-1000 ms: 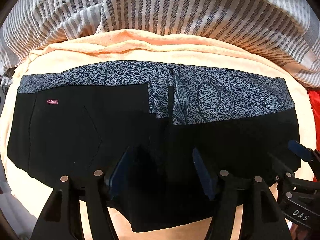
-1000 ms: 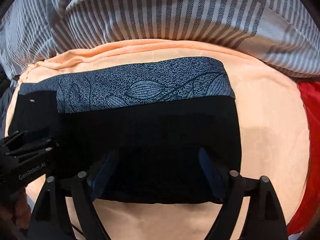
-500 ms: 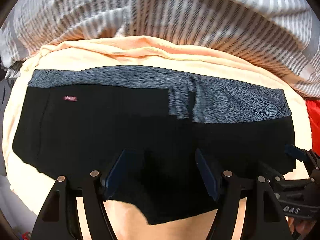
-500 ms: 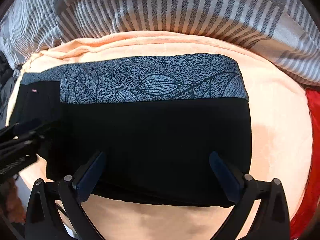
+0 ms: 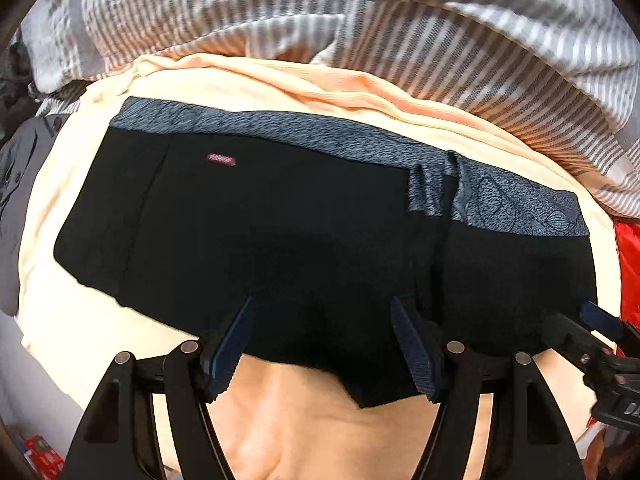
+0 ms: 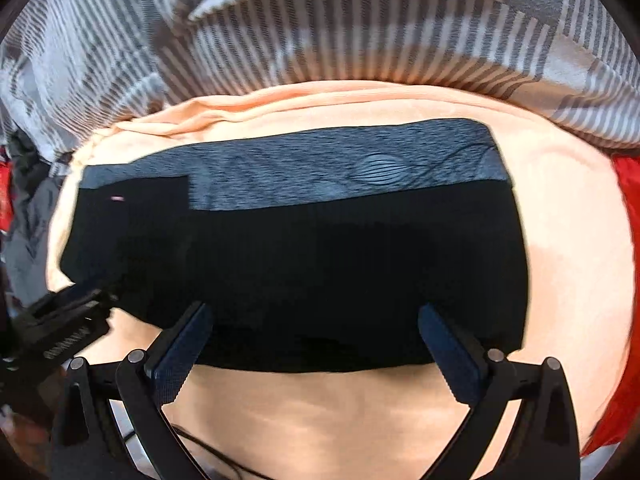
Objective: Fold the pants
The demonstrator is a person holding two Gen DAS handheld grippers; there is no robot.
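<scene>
The black pants (image 5: 280, 240) lie folded into a wide rectangle on a peach blanket (image 5: 320, 432). A grey leaf-patterned band (image 5: 340, 136) runs along their far edge, and a small pink label (image 5: 221, 159) sits near the left end. My left gripper (image 5: 322, 340) hovers open over the near edge, its pads apart with no cloth pinched. In the right wrist view the pants (image 6: 300, 264) fill the middle. My right gripper (image 6: 318, 350) stands wide open above their near edge, gripping nothing. Each gripper shows at the edge of the other's view: right gripper (image 5: 600, 344), left gripper (image 6: 68, 332).
Grey-and-white striped bedding (image 5: 400, 32) is bunched along the back. A red cloth (image 6: 632, 208) lies at the right edge, and a dark grey garment (image 5: 20, 200) at the left. Bare peach blanket (image 6: 568, 240) lies right of the pants and in front of them.
Both grippers have lifted and drawn back from the pants. The right jaws have spread wider. The left gripper has shifted left, so the pants sit further right and tilted in its view.
</scene>
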